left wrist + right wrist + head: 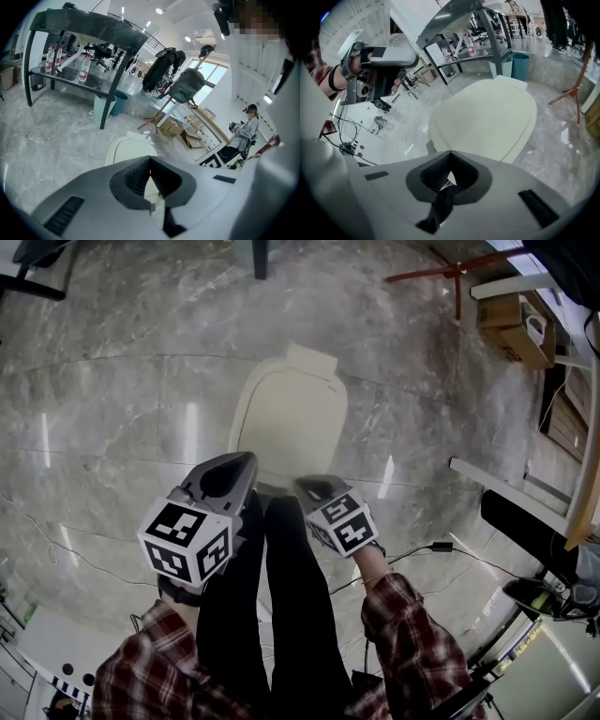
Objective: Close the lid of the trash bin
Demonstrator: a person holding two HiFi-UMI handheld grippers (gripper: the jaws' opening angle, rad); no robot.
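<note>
The trash bin (pixel 289 413) stands on the marble floor in front of my legs, and its cream lid (pixel 487 117) lies flat and down over the bin. In the left gripper view the lid (pixel 129 149) shows just beyond the jaws. My left gripper (pixel 246 457) hovers over the bin's near left edge, shut and holding nothing. To its right, my right gripper (pixel 302 486) is also shut and holds nothing, just short of the bin's near edge. Neither touches the lid. The right gripper view shows the left gripper (pixel 379 61) held in a hand, off to the side.
A dark table (pixel 79 28) with water bottles stands beyond the bin, with two teal bins (pixel 110 105) under it. Cardboard boxes (pixel 516 324) and a wooden stand (pixel 450 273) lie to the far right. Cables (pixel 441 549) run over the floor. A person (pixel 246 129) sits further off.
</note>
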